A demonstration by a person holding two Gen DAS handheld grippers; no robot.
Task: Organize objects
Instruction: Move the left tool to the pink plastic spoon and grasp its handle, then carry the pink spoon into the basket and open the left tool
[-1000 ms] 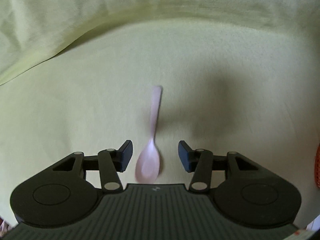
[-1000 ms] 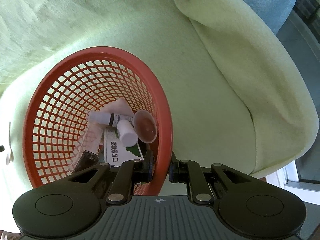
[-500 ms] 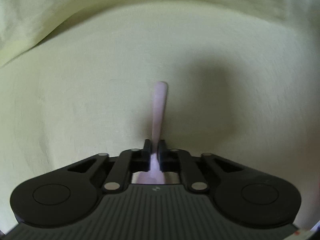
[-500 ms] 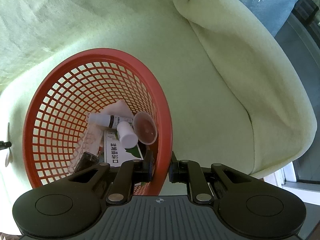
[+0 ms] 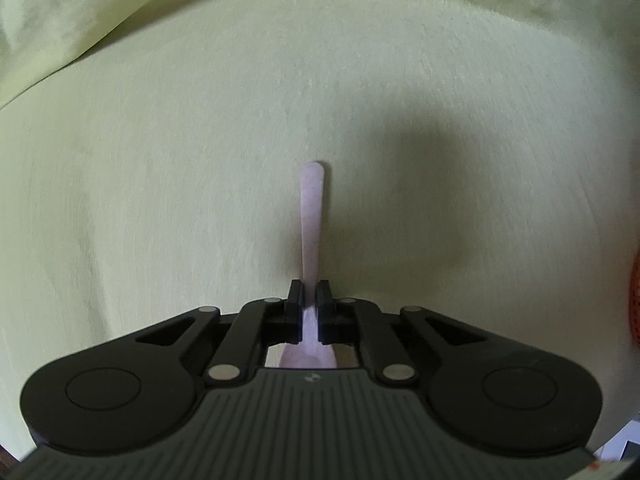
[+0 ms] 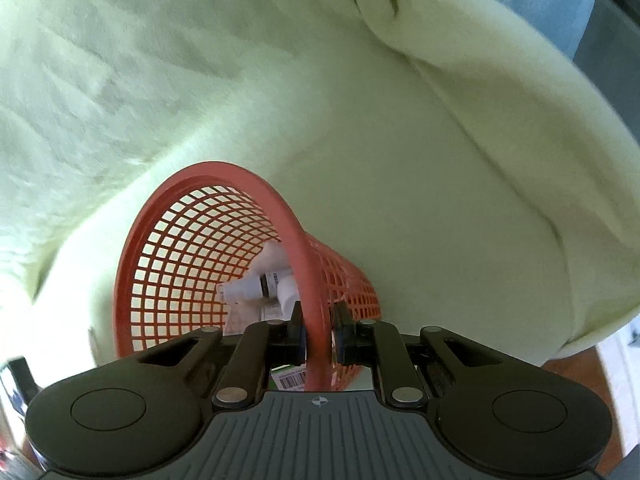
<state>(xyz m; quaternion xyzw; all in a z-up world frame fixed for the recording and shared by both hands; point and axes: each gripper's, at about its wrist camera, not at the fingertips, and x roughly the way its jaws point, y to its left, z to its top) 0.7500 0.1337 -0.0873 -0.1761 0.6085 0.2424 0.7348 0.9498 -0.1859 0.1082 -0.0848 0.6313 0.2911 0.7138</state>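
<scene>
In the left wrist view my left gripper point(image 5: 308, 300) is shut on a pale pink plastic spoon point(image 5: 311, 216). Its handle points away from me over the yellow-green cloth, and its bowl sits behind the fingers. In the right wrist view my right gripper point(image 6: 319, 334) is shut on the rim of a red mesh basket point(image 6: 224, 184), which is tilted up on its side. Inside the basket lie a small white dropper bottle point(image 6: 256, 286) and other small items, partly hidden by the rim.
A yellow-green blanket point(image 6: 400, 160) covers the whole surface, with a raised fold at the back and right. An orange-red edge of the basket point(image 5: 634, 300) shows at the far right of the left wrist view. Floor shows at lower right of the right wrist view.
My left gripper closed on the spoon, which lay between open fingers a second ago. My right gripper has tilted the basket up, and the items inside have slid toward the gripped rim.
</scene>
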